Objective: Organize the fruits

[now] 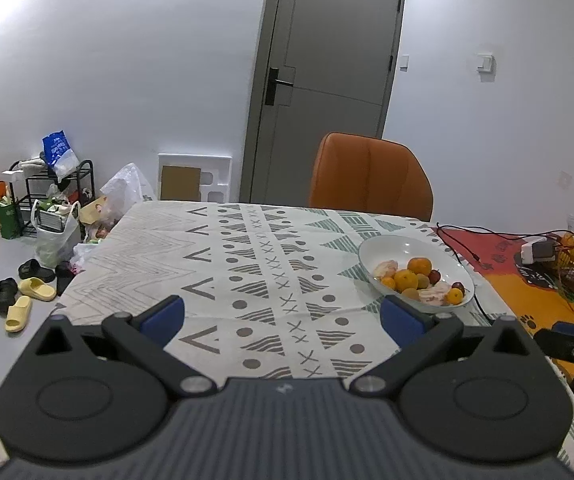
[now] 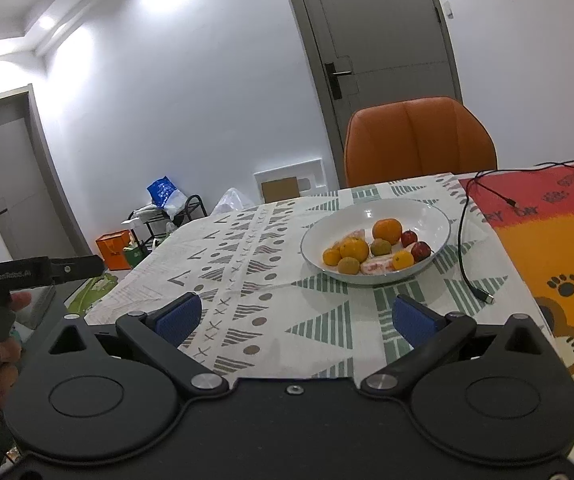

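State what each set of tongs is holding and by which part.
Nothing is held. The left tongs and the right tongs are open and empty above the tablecloth.

**Bowl of fruit on the desk, chair behind**

The bowl [image 2: 431, 216] sits on the desk [image 2: 247, 264], toward its right side, with the fruits [image 2: 375, 250] heaped inside. A cable [image 2: 463, 236] lies just right of the bowl. The chair [image 2: 419, 140] stands behind the desk, the door [image 2: 383, 32] behind it. A shoe rack [image 1: 53, 196] stands on the floor, left.
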Available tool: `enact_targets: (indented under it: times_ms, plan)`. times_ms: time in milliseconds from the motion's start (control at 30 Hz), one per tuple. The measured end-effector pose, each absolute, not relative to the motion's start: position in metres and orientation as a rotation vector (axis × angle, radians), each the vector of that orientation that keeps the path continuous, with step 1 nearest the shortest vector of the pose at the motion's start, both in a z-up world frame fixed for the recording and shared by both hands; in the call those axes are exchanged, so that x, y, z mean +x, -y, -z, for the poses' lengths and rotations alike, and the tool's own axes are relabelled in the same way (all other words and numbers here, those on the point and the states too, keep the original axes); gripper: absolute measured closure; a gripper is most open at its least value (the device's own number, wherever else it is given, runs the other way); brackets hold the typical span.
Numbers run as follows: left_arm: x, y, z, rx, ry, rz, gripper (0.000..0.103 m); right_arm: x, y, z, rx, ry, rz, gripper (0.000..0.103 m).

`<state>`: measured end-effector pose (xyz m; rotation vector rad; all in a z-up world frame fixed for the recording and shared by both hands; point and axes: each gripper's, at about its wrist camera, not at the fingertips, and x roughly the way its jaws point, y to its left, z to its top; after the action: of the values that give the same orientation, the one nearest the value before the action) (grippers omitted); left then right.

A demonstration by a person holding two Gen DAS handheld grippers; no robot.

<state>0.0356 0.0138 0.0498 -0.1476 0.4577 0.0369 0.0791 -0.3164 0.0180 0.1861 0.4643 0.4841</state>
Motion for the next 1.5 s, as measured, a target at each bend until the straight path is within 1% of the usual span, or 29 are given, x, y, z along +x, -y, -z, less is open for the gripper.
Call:
enact_targets:
  times_ms: [567,1500]
  plan:
    - [0.039,-0.021,-0.040,-0.153,-0.491,-0.053,0.000,0.085,0.308,-0.018,0.170,-0.468,-0.503,0.000]
    - [0.039,-0.016,-0.040,-0.131,-0.497,-0.047,0.000,0.084,0.306,-0.021,0.167,-0.463,-0.505,0.000]
